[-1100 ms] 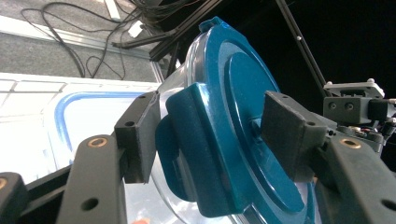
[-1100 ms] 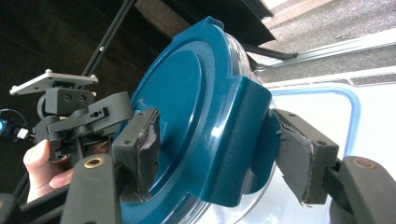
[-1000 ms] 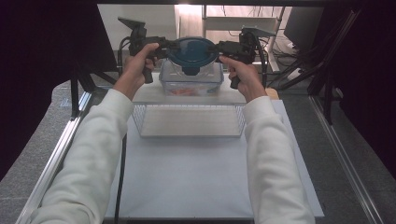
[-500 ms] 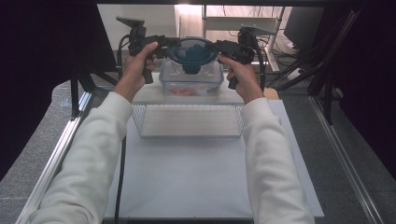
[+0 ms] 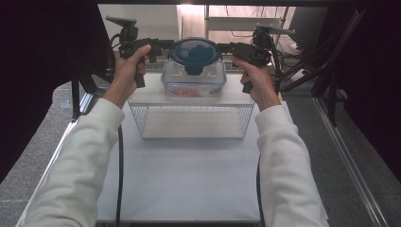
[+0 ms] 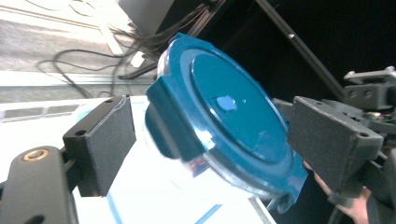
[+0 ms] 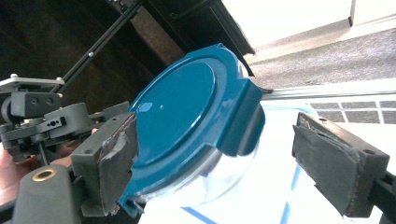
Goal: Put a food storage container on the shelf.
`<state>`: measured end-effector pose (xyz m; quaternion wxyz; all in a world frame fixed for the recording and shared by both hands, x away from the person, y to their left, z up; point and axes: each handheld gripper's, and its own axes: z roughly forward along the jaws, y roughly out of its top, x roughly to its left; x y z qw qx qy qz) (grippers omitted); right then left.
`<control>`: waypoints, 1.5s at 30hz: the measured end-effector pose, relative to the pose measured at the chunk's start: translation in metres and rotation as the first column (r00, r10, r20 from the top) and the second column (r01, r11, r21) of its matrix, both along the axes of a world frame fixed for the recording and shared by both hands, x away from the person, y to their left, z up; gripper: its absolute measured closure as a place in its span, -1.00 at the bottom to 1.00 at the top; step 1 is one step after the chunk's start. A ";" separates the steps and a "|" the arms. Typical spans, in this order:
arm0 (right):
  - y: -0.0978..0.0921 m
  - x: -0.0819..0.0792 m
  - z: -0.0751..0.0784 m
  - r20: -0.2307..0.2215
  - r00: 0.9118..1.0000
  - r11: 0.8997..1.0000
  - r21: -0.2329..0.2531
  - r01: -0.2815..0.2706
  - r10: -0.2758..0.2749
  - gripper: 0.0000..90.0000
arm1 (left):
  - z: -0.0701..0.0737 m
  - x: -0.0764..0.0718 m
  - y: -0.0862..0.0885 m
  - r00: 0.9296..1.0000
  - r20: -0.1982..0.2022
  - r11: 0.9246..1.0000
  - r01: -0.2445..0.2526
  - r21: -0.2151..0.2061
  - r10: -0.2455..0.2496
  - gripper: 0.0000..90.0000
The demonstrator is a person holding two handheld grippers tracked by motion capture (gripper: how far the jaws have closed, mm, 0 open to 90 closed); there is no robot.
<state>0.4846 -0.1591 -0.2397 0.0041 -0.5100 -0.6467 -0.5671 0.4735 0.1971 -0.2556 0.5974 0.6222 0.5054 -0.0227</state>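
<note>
We look down on a white table where a person in white sleeves holds a black two-jaw gripper in each hand. At the far end of the table stands a clear wire basket, turned so that its flat white top serves as a shelf, and on that shelf sits a clear food container with a round blue lid and something red showing through its wall. The left gripper comes in from the left side of the lid and the right gripper from the right side, both at lid height, with the container between them. In the left gripper view, its jaws stand wide apart, one pad to each side of the lid, and a blue clip flap hangs down the container's side between them; we see a gap between each pad and the lid. In the right gripper view, its jaws are also wide open around the lid; the left pad lies right at the lid's rim, and we cannot tell whether it touches, while the right pad stands clear of the clip flap. The container rests on the shelf, gripped by neither tool.
</note>
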 end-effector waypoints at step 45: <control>-0.065 -0.157 -0.119 0.181 0.972 0.961 -0.258 -0.103 0.152 -0.53 | -0.126 -0.181 0.035 0.990 0.097 0.959 0.071 0.274 -0.102 -0.57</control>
